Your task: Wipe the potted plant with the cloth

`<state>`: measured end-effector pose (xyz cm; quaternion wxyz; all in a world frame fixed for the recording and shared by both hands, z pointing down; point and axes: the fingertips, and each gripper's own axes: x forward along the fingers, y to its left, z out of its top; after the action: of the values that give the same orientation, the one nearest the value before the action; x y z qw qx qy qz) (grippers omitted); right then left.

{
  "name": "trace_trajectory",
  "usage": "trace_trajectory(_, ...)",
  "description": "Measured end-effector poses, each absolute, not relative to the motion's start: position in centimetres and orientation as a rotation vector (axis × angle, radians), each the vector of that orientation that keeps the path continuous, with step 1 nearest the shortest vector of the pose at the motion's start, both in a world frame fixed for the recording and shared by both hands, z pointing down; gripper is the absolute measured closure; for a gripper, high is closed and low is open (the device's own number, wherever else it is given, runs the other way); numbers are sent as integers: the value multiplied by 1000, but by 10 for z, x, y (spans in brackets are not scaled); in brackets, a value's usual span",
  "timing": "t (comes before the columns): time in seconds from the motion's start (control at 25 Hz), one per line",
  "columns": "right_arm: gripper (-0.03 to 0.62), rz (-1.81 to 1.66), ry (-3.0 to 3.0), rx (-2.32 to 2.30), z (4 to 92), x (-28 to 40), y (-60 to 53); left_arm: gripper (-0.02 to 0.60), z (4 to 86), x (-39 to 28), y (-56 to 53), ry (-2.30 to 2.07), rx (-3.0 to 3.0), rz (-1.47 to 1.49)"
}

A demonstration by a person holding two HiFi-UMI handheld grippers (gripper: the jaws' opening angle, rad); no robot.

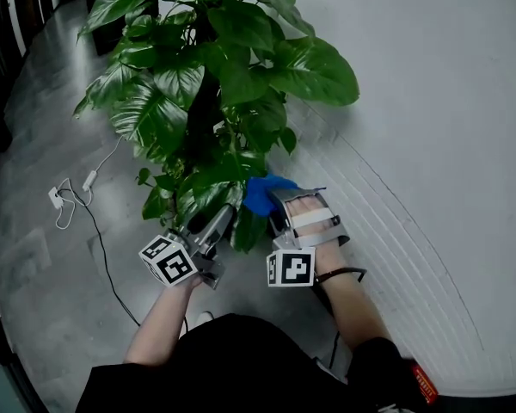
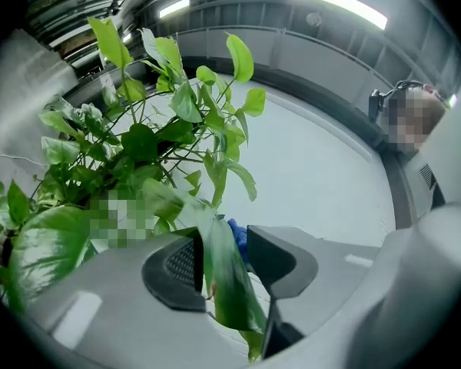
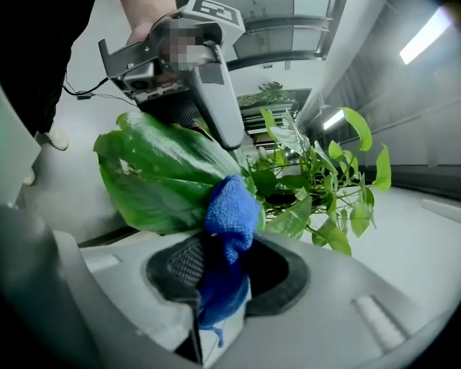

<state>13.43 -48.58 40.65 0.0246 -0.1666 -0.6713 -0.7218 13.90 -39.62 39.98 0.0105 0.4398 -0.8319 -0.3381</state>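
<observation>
The right gripper (image 3: 227, 271) was shut on the blue cloth (image 3: 230, 214), which stuck out past the jaws as a bunched wad. That wad sat against, or just short of, the face of one broad leaf (image 3: 161, 175); contact could not be told for certain.

The left gripper (image 2: 223, 260) had its jaws partly closed on that same leaf (image 2: 227, 283), pinching it near one end and holding it out from the potted plant (image 1: 206, 76). In the right gripper view the left gripper (image 3: 215, 91) came in from above. The leaf spread from its jaws toward the left, so its long axis ran across the line of the right gripper rather than along it. A wipe would most likely run sideways along that axis, away from the pinched end.

In the head view the two tools met low on the plant's near side — the right gripper (image 1: 277, 198) with the cloth (image 1: 262, 192), the left gripper (image 1: 228, 219) just beside it. The right one was plainly the nearer to the free face of the leaf.

Neighbouring leaves (image 1: 241, 166) crowded close above and behind and could snag the cloth. The pale wall (image 1: 430, 101) stood to the right. A cable (image 1: 99, 235) and plug (image 1: 56, 198) lay on the floor (image 1: 43, 127), well apart to the left.
</observation>
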Motion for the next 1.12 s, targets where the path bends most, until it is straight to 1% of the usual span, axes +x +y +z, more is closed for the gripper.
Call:
trace_trajectory(0.08, 488, -2212, -2092, -514, 411, 139, -486, 433, 401, 140, -396, -2587, 1373, -1069)
trace_trajectory(0.36, 488, -2174, -2104, -502, 429, 153, -488, 426, 402, 142, -393, -2579, 1351, -1104)
trace_trajectory(1.12, 488, -2091, -2124, -544, 467, 188, -495, 426, 409, 142, -395, -2605, 1283, -1109)
